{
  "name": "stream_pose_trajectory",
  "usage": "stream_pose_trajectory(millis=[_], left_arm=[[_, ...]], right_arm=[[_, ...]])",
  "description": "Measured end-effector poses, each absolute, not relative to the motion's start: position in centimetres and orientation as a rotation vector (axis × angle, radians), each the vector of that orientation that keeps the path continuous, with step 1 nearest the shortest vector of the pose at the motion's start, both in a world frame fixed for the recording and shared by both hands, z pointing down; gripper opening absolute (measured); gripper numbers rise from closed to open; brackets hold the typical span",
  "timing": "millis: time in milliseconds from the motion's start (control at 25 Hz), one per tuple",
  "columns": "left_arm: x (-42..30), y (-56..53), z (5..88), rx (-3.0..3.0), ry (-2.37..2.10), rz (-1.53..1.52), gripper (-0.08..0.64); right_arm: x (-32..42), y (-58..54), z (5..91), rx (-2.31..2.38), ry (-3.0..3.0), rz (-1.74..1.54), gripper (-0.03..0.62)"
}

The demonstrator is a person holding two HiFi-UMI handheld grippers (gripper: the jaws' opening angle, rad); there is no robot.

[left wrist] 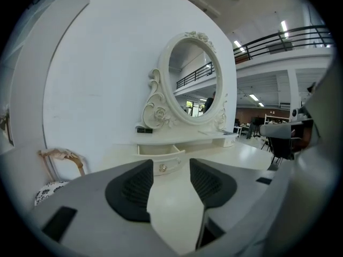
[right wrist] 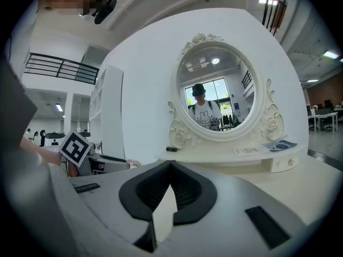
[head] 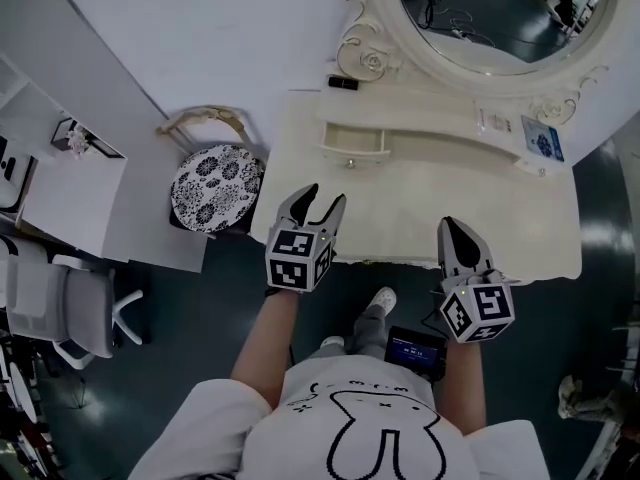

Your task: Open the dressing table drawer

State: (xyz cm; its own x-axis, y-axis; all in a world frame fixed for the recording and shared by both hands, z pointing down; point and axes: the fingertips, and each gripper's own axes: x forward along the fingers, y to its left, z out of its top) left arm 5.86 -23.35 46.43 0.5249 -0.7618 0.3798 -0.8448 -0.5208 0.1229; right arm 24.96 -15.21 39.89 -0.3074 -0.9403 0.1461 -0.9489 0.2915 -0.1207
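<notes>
Left gripper (head: 325,196) is held with jaws spread and empty over the dressing table (head: 420,203), short of the partly drawn-out drawer (head: 355,144), and the right gripper (head: 452,226) is pressed together, so the small knob (head: 350,164) may be missed or slipped off if gripped off-centre.

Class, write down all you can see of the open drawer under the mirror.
The drawer is cream, like painted wood, with a curved front and one small round knob. It stands pulled out part-way from the left end of the raised shelf under the mirror, level. Its inside looks bare as far as shows. Nothing touches it; the left tool, jaws apart, hangs short of it.
</notes>
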Motion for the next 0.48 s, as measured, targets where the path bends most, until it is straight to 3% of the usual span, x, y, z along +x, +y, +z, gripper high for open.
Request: stream_pose_trajectory(millis=[480], left_arm=[[3.3,-17.2,39.8,2.631,-1.261,0.242,0.202]], right_arm=[[20.2,-8.9,35.0,1.858,-2.504,0.122,0.012]])
